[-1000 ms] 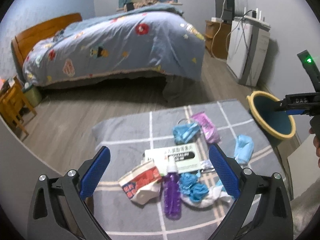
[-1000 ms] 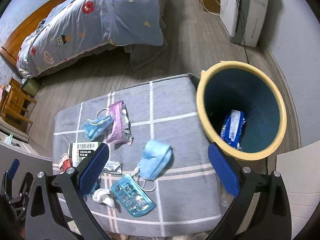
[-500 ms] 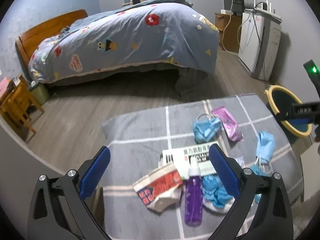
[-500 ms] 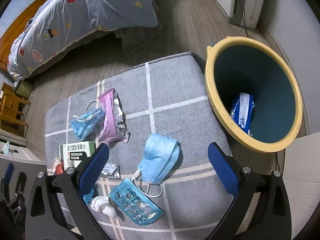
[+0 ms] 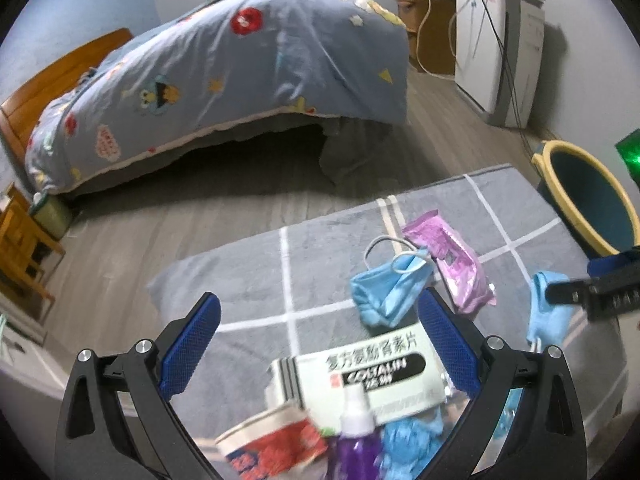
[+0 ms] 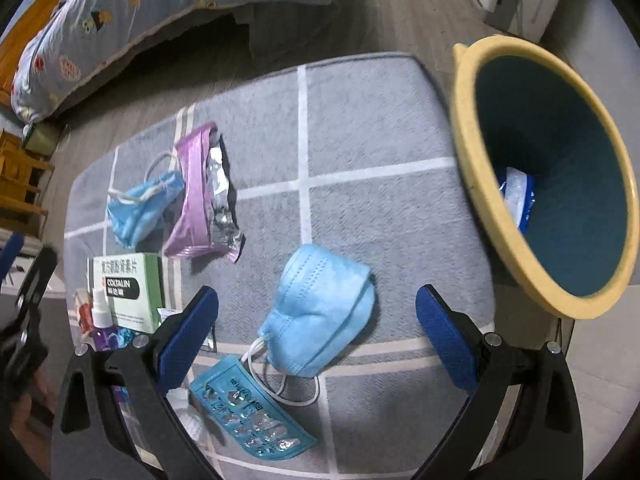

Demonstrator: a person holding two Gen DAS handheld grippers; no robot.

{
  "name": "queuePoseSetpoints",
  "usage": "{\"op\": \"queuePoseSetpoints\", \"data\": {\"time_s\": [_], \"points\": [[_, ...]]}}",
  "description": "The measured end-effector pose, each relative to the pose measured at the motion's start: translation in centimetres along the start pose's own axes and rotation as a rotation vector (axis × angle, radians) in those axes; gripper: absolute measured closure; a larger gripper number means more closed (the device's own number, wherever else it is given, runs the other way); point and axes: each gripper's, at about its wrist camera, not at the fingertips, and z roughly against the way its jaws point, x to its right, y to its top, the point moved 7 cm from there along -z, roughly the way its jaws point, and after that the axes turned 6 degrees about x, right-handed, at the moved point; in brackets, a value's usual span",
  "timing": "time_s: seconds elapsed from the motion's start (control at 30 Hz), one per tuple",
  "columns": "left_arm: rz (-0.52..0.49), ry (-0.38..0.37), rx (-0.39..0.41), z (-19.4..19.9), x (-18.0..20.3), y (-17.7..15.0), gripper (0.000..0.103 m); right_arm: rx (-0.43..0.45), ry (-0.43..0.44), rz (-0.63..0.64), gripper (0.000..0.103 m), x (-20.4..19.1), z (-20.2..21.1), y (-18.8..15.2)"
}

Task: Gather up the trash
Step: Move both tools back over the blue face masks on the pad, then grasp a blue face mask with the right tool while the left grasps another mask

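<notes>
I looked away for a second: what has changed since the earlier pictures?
The right tongs dropped toward the blue mask, which now lies between their open jaws. The left tongs pushed forward over the medicine box. Nothing was gripped; the litter and the bin stayed put.

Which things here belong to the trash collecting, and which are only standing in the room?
For the job:
- blue mask between the open right gripper fingers
- second blue mask
- purple wrapper
- blister pack
- medicine box
- purple bottle
- bin

Only in the room:
- bed
- white appliance
- wooden chair
</notes>
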Motion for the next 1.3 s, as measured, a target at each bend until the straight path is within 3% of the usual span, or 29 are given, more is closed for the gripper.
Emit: {"op": "queuePoseSetpoints", "data": {"time_s": [0.33, 0.6, 0.67, 0.73, 0.8, 0.83, 1.0, 1.17, 1.3], "points": [[0.009, -0.057, -0.092, -6.1, 1.9, -1.0, 0.005, -0.067, -0.003, -0.009, 0.006, 0.9, -2.6, -0.8], [0.035, -0.117, -0.112, -7.7, 2.6, -1.2, 0.007, -0.075, -0.003, 0.012, 0.006, 0.8, -3.1, -1.2], [0.017, -0.13, -0.106, -7.7, 3.2, -1.1, 0.008, -0.068, -0.028, 0.044, 0.013, 0.5, -3.0, -1.4], [-0.005, -0.144, -0.106, -7.7, 4.0, -1.1, 0.016, -0.061, -0.04, 0.065, 0.027, 0.3, -2.9, -1.4], [-0.036, -0.157, -0.121, -7.6, 4.7, -1.4, 0.032, -0.06, -0.036, 0.071, 0.04, 0.1, -2.7, -1.4], [-0.052, -0.157, -0.127, -7.6, 4.9, -1.6, 0.035, -0.065, -0.025, 0.072, 0.046, -0.1, -2.6, -1.4], [-0.09, -0.162, -0.134, -7.2, 5.3, -2.0, 0.062, -0.063, 0.011, 0.11, 0.071, -1.0, -2.1, -1.5], [-0.091, -0.167, -0.094, -6.1, 4.7, -1.3, 0.081, -0.013, 0.037, 0.125, 0.076, -1.6, -0.2, -0.7], [-0.097, -0.175, -0.044, -4.5, 4.8, -0.3, 0.082, 0.042, 0.044, 0.113, 0.077, -0.9, 1.9, 0.5]]}}
